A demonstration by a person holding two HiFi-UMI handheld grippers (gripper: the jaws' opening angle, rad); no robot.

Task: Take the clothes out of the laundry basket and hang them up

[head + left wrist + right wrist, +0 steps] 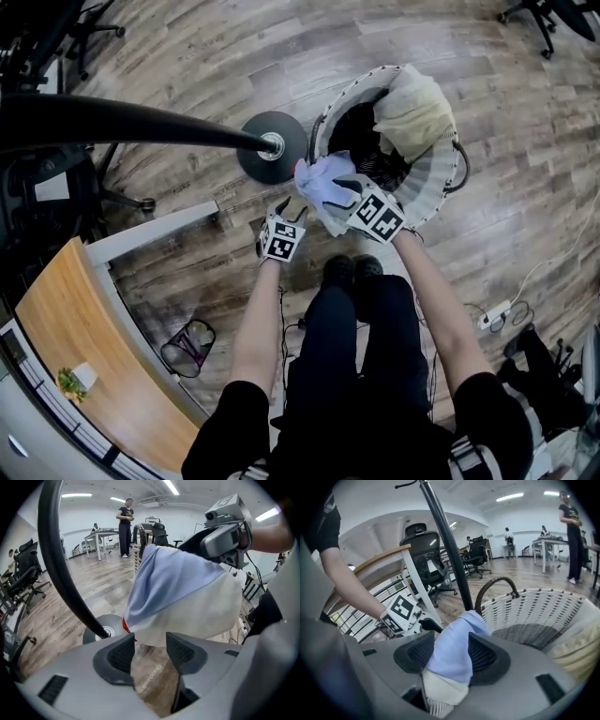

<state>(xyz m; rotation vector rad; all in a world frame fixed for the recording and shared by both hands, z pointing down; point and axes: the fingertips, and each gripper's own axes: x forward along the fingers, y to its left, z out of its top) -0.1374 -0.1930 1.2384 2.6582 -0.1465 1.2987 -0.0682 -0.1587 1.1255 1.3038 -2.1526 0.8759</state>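
Jaws clamping blue garment [457,632], right gripper [450,649]

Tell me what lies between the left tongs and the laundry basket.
In the head view, the blue garment, gripped by the right tongs, hangs between the left tongs and the laundry basket.

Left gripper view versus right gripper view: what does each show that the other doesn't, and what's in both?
Left gripper view only: the left gripper's jaws standing apart with only floor between them, and the stand's round base. Right gripper view only: the right gripper shut on the blue-and-white garment, and the white basket holding a cream cloth. Both: that garment and the black pole.
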